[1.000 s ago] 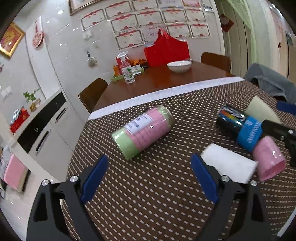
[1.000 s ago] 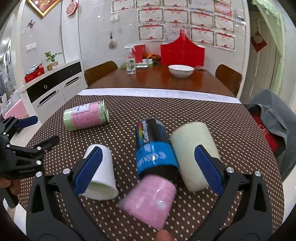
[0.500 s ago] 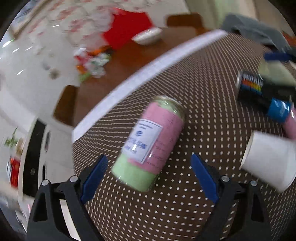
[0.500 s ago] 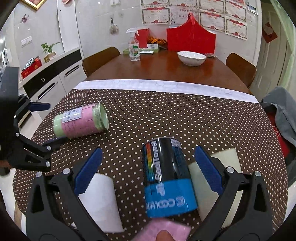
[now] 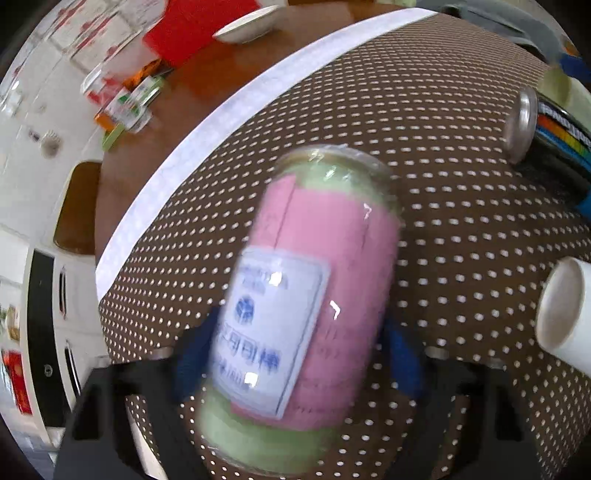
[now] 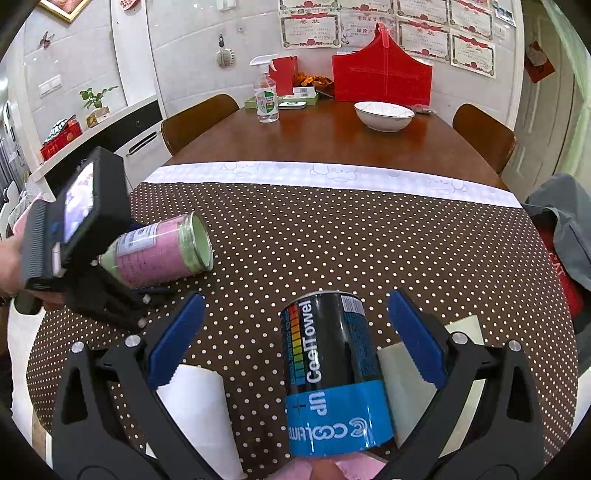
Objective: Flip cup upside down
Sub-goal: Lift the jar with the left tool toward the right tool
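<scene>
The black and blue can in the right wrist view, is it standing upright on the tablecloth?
No, the black and blue can lies on its side on the dotted tablecloth.

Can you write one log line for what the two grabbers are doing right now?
left gripper: around pink-green cup, lying on side | right gripper: open, over black-blue can | flip: not done

- The tabletop (image 6: 332, 147) is brown wood, and its near half is covered by a brown cloth with white dots (image 6: 369, 240).
- Behind the tabletop stands a wall of white tiles (image 6: 184, 48), with framed certificates (image 6: 310, 27) in rows.
- Two brown chairs stand at the tabletop, one at the left (image 6: 197, 118) and one at the right (image 6: 484, 133).
- Left of the tabletop there is a white sideboard with a black band (image 6: 140, 125); a small green plant (image 6: 94, 98) stands on it.
- Right of the tabletop a door (image 6: 543, 92) is seen.
</scene>
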Available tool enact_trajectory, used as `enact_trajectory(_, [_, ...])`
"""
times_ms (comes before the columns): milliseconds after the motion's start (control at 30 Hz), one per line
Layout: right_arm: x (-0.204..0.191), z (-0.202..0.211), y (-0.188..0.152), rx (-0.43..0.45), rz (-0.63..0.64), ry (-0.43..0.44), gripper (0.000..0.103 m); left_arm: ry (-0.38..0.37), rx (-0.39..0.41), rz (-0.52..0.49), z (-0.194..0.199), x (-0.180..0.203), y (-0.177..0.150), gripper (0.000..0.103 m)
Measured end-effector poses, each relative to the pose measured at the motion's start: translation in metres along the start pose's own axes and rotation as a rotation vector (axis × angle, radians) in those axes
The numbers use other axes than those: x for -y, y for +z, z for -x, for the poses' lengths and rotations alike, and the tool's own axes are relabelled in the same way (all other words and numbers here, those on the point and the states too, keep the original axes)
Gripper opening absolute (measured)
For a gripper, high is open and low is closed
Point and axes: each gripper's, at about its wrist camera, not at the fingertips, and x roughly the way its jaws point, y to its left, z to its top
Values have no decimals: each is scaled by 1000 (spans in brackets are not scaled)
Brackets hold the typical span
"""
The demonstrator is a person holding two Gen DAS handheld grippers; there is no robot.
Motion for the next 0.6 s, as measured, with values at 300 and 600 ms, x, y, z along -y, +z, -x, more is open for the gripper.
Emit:
enact_trajectory(300, [4, 30, -11, 30, -20, 1, 97, -41, 56, 145, 27, 3, -31, 72])
enact_trajectory(600, [5, 76, -37, 75, -25, 7, 97, -6, 125, 224, 83, 31, -81, 71])
